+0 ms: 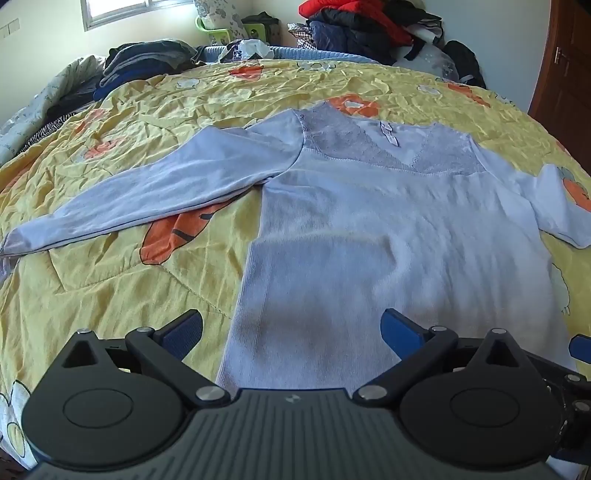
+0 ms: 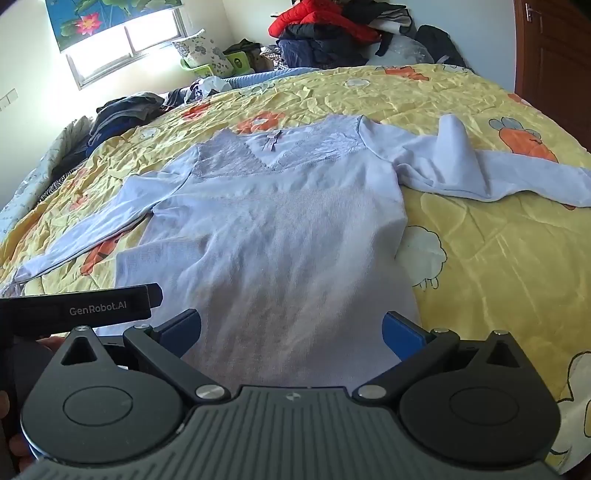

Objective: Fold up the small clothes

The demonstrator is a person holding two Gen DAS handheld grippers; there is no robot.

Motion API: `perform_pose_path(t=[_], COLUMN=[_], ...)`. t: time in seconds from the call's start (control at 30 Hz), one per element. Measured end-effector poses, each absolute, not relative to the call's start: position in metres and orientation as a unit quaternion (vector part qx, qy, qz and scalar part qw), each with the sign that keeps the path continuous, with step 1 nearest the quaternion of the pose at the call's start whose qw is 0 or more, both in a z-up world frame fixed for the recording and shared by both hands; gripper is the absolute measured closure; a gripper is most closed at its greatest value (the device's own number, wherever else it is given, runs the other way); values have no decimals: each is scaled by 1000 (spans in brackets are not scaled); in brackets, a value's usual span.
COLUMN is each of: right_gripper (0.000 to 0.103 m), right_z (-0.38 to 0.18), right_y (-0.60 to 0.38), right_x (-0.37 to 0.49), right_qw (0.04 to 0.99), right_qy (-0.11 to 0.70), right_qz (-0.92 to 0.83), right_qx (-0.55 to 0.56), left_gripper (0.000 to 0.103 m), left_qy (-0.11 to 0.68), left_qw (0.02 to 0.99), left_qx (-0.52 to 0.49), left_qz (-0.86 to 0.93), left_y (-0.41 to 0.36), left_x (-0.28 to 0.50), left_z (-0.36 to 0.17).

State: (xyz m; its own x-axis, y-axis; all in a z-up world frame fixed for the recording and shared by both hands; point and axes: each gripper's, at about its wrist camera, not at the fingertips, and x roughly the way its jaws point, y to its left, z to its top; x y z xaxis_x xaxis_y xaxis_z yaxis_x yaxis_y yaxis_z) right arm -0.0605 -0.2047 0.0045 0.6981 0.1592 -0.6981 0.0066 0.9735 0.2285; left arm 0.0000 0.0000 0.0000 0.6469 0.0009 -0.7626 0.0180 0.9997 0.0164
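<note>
A pale lilac long-sleeved top (image 1: 373,236) (image 2: 273,229) with a lace yoke lies flat, front up, on a yellow quilt (image 1: 110,288) (image 2: 498,258). Its left sleeve (image 1: 155,192) stretches out straight to the left. The right sleeve (image 2: 465,166) is bunched and doubled over on itself. My left gripper (image 1: 291,332) hovers open over the hem's left part, nothing between its blue pads. My right gripper (image 2: 291,332) is open above the hem's middle, also holding nothing. The left gripper's body (image 2: 81,306) shows at the left edge of the right wrist view.
Piles of dark and red clothes (image 1: 369,26) (image 2: 332,33) sit past the bed's far edge. More folded dark garments (image 1: 144,62) (image 2: 122,110) lie at the far left. A brown door (image 1: 569,74) stands at the right. A window (image 2: 122,44) is on the back wall.
</note>
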Motion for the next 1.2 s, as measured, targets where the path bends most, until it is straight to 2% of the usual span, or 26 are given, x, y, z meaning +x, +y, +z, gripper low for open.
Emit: perform_pose_path(t=[1.2], right_gripper=[0], right_z=[-7], right_y=[-199], right_x=[-62], right_qw=[911], right_qy=[393], right_qz=[46], right_qx=[119], left_gripper=[0], left_qy=[424], left_qw=[906], left_qx=[6], left_qz=[-10], left_y=[-1], left_x=[-3], left_z=[-3])
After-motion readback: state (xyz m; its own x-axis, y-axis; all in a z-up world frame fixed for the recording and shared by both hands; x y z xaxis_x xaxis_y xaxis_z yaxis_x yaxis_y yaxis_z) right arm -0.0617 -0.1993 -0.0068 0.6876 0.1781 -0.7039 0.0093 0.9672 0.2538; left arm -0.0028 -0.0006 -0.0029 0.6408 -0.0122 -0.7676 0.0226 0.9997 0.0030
